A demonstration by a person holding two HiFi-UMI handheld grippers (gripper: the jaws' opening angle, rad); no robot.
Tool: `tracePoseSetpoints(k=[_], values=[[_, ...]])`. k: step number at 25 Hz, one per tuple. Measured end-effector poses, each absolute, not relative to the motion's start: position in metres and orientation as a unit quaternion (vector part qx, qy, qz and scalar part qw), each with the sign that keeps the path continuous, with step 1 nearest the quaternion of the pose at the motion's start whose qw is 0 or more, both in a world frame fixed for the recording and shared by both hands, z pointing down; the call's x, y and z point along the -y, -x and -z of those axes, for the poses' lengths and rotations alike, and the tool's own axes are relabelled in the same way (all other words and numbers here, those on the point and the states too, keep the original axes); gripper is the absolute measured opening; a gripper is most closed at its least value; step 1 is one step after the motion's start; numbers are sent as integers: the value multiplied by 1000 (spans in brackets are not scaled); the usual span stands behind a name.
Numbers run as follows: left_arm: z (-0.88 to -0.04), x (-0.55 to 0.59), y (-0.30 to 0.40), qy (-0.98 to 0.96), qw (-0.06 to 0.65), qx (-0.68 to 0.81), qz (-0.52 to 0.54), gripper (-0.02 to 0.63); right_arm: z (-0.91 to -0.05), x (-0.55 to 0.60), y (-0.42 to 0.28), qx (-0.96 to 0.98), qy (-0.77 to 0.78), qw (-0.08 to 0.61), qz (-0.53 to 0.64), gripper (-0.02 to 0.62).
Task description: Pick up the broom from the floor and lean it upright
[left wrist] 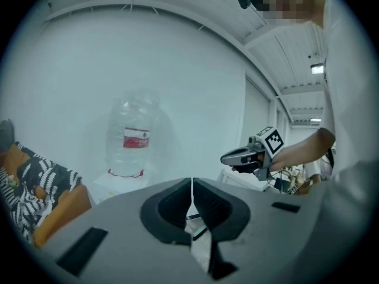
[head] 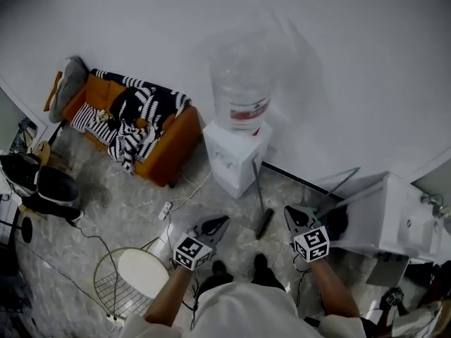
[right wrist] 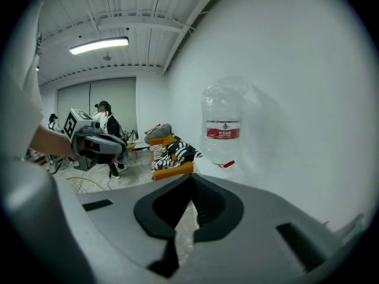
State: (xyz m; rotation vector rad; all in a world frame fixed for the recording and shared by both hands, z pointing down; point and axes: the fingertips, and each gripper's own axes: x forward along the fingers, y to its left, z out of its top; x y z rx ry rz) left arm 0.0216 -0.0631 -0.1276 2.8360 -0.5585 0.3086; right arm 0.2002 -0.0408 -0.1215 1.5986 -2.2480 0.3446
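Head view: the broom (head: 259,201) stands on the floor just right of the water dispenser (head: 236,162), beyond the left hand-held gripper (head: 215,225) and the right hand-held gripper (head: 294,217). Left gripper view: jaws closed, nothing held. Right gripper view: jaws closed too, nothing held.

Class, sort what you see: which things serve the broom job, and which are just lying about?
Job: broom; left gripper and right gripper, both shut and empty.
Lying about: water dispenser; orange sofa; power strip.
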Motion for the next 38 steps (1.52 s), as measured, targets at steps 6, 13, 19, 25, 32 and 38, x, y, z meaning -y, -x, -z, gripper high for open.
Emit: tracePoseSetpoints(k=[6,13,19,25,32,38], values=[[138,61,0,-977,111,157,-95,11,127,13,-176,768,-603,176,-125,-2],[145,48,12,-979,103,151,-93,11,130,-22,-155,766,-608,167,-125,0],[159,28,12,-975,113,174,-81,12,134,-54,-167,768,-606,158,-136,0],[169,9,1,-974,103,185,-78,12,143,-75,-194,762,-616,145,-134,-2],[175,1,-13,-974,102,189,-72,11,151,-80,-200,771,-608,134,-133,-2],[173,-4,-20,-973,105,191,-71,12,150,-81,-205,773,-607,126,-133,-2]])
